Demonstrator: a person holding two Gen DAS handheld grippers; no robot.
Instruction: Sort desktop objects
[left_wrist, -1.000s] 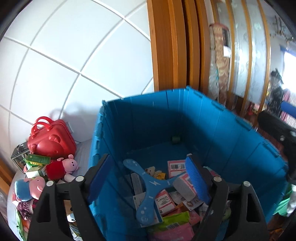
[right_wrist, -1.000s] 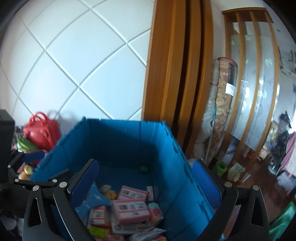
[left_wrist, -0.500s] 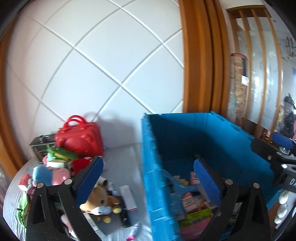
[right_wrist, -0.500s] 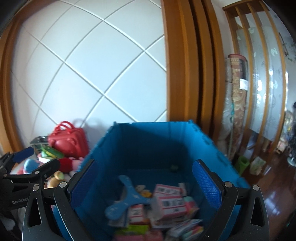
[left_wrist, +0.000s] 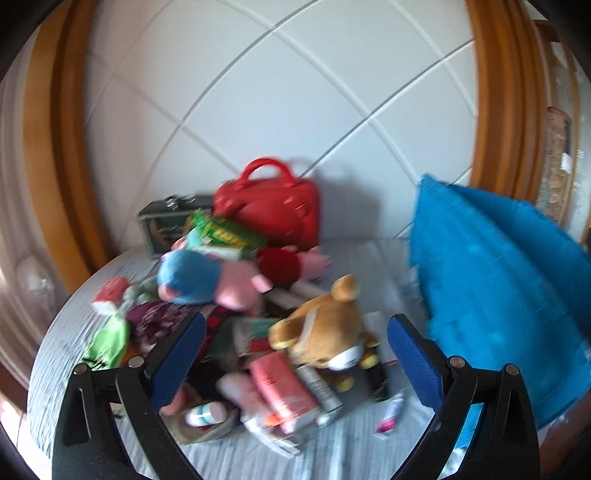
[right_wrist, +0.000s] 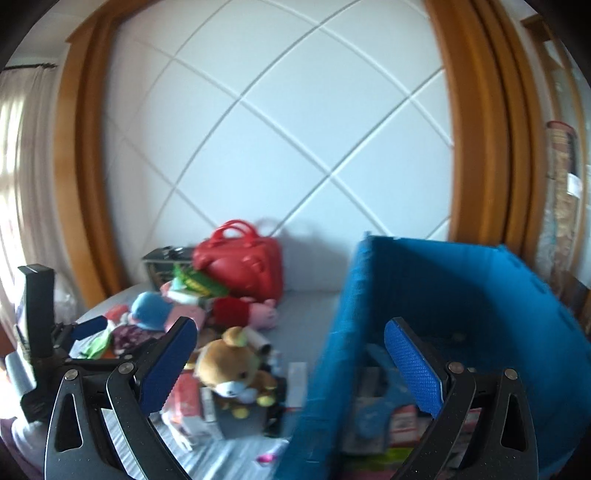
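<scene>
A pile of toys and boxes lies on the grey table (left_wrist: 354, 454). A brown teddy bear (left_wrist: 325, 332) lies in front, also in the right wrist view (right_wrist: 229, 365). Behind it are a pig plush in blue (left_wrist: 207, 277), a pig plush in red (left_wrist: 291, 262) and a red toy case (left_wrist: 273, 206). A pink box (left_wrist: 280, 391) lies near me. My left gripper (left_wrist: 295, 350) is open and empty above the pile. My right gripper (right_wrist: 288, 362) is open and empty over the near wall of the blue bin (right_wrist: 461, 295). The left gripper (right_wrist: 74, 328) shows at left there.
The blue bin (left_wrist: 498, 280) stands right of the pile and holds boxes and a blue toy (right_wrist: 380, 402). A dark tin box (left_wrist: 162, 221) stands at the back left. A white panelled wall with wooden frames rises behind the table. The table edge curves at left.
Both grippers have swung left, from over the blue bin toward the toy pile. Both stay open and empty. The views are motion blurred.
</scene>
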